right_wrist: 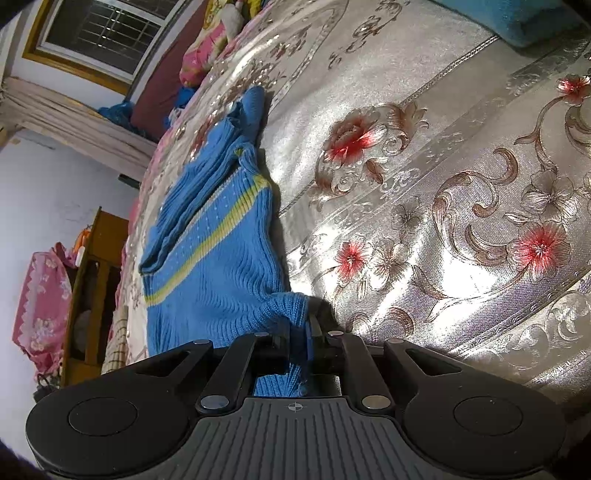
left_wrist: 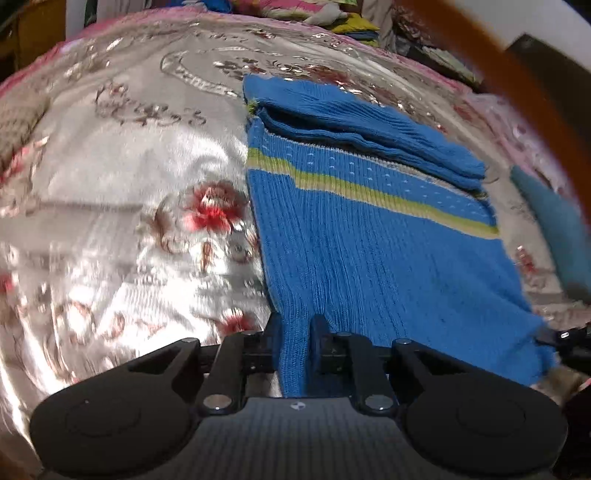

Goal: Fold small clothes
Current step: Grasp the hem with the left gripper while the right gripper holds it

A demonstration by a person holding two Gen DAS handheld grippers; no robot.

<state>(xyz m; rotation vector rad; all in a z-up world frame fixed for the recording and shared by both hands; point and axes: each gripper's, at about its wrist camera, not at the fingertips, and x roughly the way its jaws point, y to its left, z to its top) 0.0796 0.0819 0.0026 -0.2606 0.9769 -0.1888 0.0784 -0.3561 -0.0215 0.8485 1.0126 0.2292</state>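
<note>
A small blue knit sweater [left_wrist: 369, 236] with a yellow-green stripe lies on a shiny floral bedspread [left_wrist: 122, 177]. Its sleeves are folded across the far part. My left gripper [left_wrist: 295, 328] is shut on the sweater's near hem at its left corner. In the right wrist view the same sweater [right_wrist: 218, 258] stretches away to the left, and my right gripper [right_wrist: 299, 325] is shut on the other hem corner, which bunches between the fingers. The right gripper also shows in the left wrist view [left_wrist: 565, 339] at the right edge, at that corner.
A teal cloth [left_wrist: 546, 221] lies to the sweater's right, also at the top of the right wrist view [right_wrist: 517, 22]. Bright folded bedding [right_wrist: 207, 44] is piled at the bed's far end. A wooden cabinet [right_wrist: 96, 288] stands beside the bed.
</note>
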